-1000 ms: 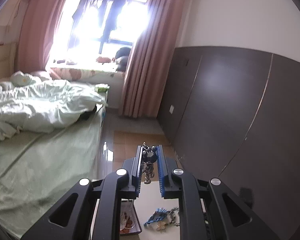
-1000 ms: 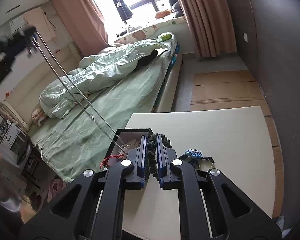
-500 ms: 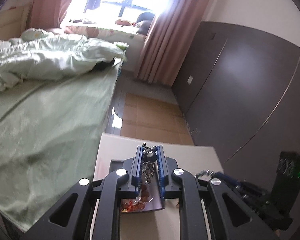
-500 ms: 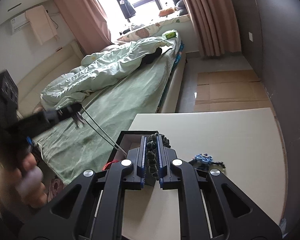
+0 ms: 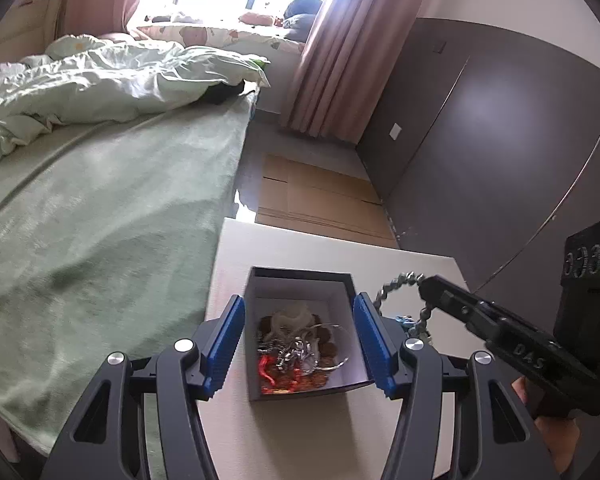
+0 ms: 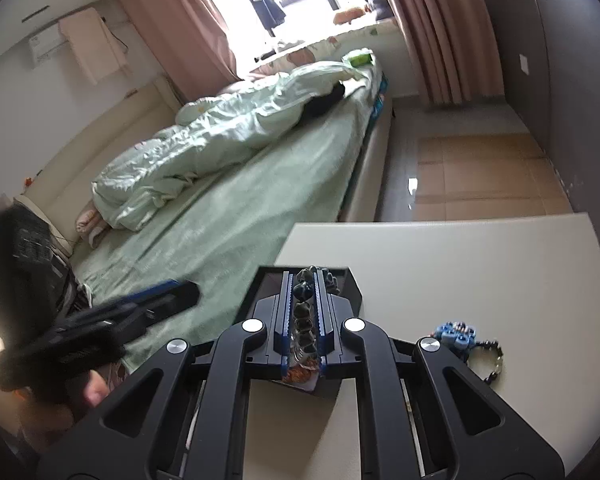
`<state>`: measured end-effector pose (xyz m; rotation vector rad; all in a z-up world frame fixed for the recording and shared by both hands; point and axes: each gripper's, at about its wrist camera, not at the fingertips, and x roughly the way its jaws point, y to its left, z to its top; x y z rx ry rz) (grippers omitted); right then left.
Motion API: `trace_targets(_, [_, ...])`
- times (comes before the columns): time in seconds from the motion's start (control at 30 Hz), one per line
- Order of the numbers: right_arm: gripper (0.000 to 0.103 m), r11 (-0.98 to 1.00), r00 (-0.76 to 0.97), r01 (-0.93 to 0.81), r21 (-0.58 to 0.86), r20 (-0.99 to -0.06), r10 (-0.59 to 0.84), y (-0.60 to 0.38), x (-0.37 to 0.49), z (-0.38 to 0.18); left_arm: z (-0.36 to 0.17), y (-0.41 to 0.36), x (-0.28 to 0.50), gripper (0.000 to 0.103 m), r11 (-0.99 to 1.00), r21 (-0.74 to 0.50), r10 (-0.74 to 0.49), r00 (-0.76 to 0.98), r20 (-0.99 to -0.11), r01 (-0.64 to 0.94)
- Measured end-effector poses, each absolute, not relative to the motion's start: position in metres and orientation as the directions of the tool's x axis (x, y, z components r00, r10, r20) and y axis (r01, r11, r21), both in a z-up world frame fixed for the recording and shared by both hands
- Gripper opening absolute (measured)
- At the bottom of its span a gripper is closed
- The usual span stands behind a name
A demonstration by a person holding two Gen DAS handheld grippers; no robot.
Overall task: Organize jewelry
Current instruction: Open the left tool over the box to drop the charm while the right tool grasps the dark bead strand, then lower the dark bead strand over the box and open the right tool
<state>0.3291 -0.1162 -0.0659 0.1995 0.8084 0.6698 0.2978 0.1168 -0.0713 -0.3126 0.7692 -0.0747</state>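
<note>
A dark open box [image 5: 300, 274] stands near the table's left edge, with a pile of jewelry [image 5: 296, 348] inside and a silver chain on top. My left gripper [image 5: 298, 308] hangs just above the box. Its jaws are opening, with nothing between the blue pads. My right gripper [image 6: 303, 280] is shut on a dark bead bracelet [image 6: 303, 312] and hovers over the box [image 6: 340, 276]. In the left wrist view that right gripper [image 5: 428, 284] comes in from the right, and the bracelet's loop [image 5: 388, 290] dangles at the box's right rim.
A blue beaded piece [image 6: 454, 336] with a dark chain lies on the cream table [image 6: 480, 264], right of the box. A green bed [image 5: 100, 220] runs along the table's left side. A dark wardrobe wall [image 5: 500, 140] stands to the right.
My left gripper came down over the box and opened, and the silver charm chain it held now lies in the box. My right gripper carried the bead bracelet over the box.
</note>
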Motion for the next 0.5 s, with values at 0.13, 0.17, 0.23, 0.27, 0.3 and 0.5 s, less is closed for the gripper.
trace_targets(0.13, [0.011, 0.767, 0.485, -0.496, 0.406, -0.604, 0.633, -0.108, 0.33, -0.068, -0.071, 0.135, 0.29, 0.055, 0.936, -0.338, -0.163, 0.732, -0.661, -0.097])
trace_targets(0.17, [0.011, 0.759, 0.474, -0.501, 0.416, -0.602, 0.643, -0.105, 0.331, -0.069, -0.071, 0.138, 0.287, 0.055, 0.934, -0.342, -0.158, 0.735, -0.659, -0.106])
trace_targets(0.23, [0.011, 0.743, 0.451, -0.506, 0.438, -0.6, 0.661, -0.098, 0.333, -0.071, -0.071, 0.145, 0.283, 0.055, 0.931, -0.343, -0.144, 0.739, -0.659, -0.124])
trace_targets(0.27, [0.011, 0.734, 0.437, -0.507, 0.451, -0.599, 0.67, -0.095, 0.334, -0.073, -0.071, 0.148, 0.281, 0.055, 0.93, -0.343, -0.138, 0.74, -0.659, -0.131])
trace_targets(0.3, [0.011, 0.728, 0.427, -0.51, 0.457, -0.6, 0.676, -0.091, 0.333, -0.074, -0.071, 0.15, 0.279, 0.055, 0.929, -0.343, -0.135, 0.74, -0.659, -0.137])
trace_targets(0.5, [0.011, 0.692, 0.375, -0.531, 0.489, -0.597, 0.709, -0.067, 0.329, -0.078, -0.072, 0.163, 0.266, 0.055, 0.922, -0.349, -0.119, 0.737, -0.665, -0.166])
